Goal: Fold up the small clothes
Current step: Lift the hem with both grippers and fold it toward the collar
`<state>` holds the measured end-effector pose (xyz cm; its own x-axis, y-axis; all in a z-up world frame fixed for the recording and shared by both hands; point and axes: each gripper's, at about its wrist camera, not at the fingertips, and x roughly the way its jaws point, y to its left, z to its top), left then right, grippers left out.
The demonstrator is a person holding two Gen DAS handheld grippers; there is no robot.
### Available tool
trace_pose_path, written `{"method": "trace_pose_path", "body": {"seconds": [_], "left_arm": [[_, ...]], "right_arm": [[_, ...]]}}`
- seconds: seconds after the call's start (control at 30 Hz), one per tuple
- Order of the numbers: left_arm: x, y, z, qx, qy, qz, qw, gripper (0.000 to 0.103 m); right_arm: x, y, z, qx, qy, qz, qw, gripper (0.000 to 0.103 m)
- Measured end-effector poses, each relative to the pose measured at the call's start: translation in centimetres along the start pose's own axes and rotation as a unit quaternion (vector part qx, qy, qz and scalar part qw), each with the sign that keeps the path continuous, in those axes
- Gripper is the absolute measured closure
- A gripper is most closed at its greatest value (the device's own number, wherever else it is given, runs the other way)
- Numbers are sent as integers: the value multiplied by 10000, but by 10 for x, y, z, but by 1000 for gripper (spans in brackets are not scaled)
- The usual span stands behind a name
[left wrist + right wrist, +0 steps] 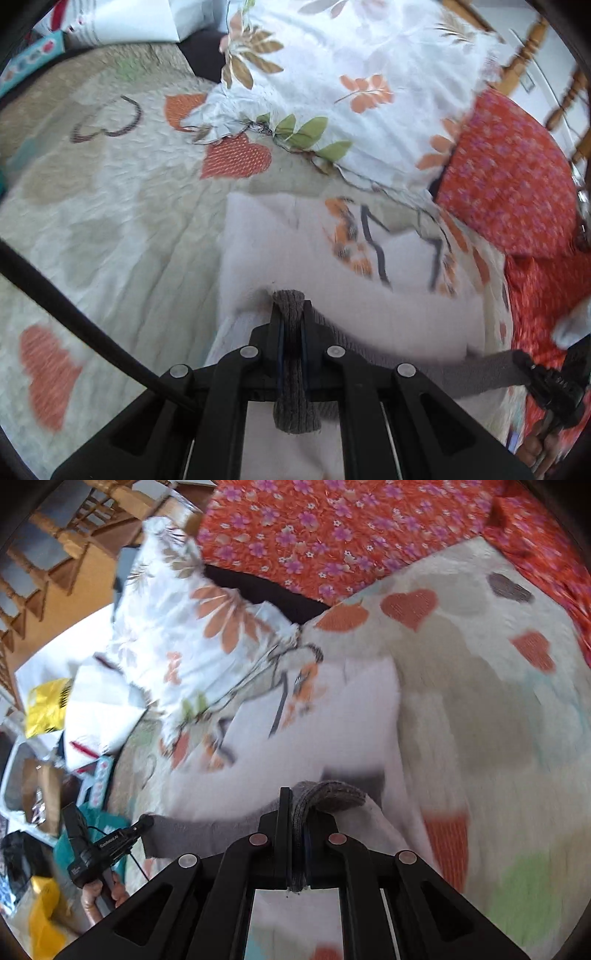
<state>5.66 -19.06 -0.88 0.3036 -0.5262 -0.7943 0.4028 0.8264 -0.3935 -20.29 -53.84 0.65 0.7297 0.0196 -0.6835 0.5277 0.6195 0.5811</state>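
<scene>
the quilt, cream with orange hearts, covers the bed and serves as the landmark. at its far side lies a white leaf-print pillow, overlapping the quilt's edge, and beside that pillow a red flowered cushion sits at the quilt's corner; behind both stands a wooden headboard. off the quilt's other side, in the right wrist view, lie a yellow bag, papers and a cardboard box, blurred. nothing stands between the grippers and the cloth. the garment, white with an orange and black print and a grey ribbed band, is spread on the quilt just below the pillow, its printed part touching the pillow's edge. the left gripper is clenched on one end of the grey band, and the right gripper is clenched on the other end, so the band runs stretched between them above the quilt, with the white cloth hanging from it toward the pillow.
</scene>
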Motion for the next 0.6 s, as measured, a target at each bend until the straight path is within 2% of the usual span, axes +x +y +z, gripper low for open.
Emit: {"method": "trace_pose_path", "body": {"seconds": [0.1, 0.23, 0.37, 0.43, 0.5, 0.57, 0.6], "left_arm": [[31, 1, 30, -221, 9, -186, 9996, 96], [53, 1, 59, -228, -47, -205, 9995, 95], [69, 23, 81, -721, 64, -533, 9960, 92], [71, 33, 85, -895, 55, -683, 9936, 84], [66, 40, 87, -975, -122, -631, 9932, 58], [58, 50, 89, -1143, -250, -767, 9902, 52], [56, 53, 90, -1214, -257, -777, 9892, 51]], "right_arm": [[37, -9, 31, 84, 49, -104, 9999, 98], [76, -21, 60, 258, 81, -173, 9995, 96], [99, -32, 79, 540, -12, -206, 9983, 95], [106, -36, 85, 668, -63, -262, 9974, 85], [108, -38, 88, 757, -143, -195, 9968, 54], [107, -38, 90, 815, -199, -149, 9964, 48], [106, -35, 91, 773, -216, -250, 9965, 47]]}}
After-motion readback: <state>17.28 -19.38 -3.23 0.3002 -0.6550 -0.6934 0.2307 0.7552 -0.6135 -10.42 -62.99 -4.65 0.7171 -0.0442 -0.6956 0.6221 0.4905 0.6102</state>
